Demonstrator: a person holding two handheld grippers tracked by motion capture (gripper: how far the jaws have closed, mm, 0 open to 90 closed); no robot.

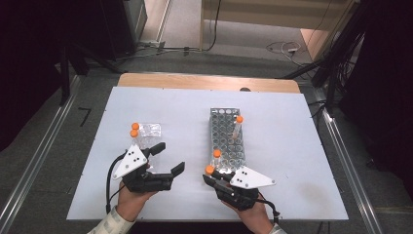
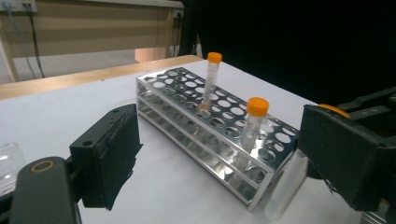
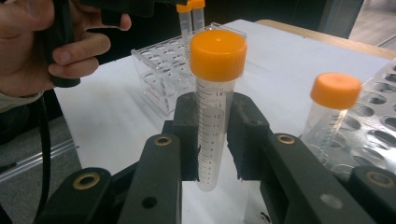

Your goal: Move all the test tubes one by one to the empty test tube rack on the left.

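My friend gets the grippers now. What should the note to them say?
Right gripper: shut on an orange-capped tube, held just beside the near end of the metal rack.
Left gripper: open, nothing between its jaws, near the clear plastic rack.
Done: two capped tubes stand in the metal rack, one near and one far.
Left: seat the held tube in a free hole, probably; two more tubes wait in the clear plastic rack.

Orange-capped clear tube [image 3: 215, 112] (silver rack [image 3: 378, 135])
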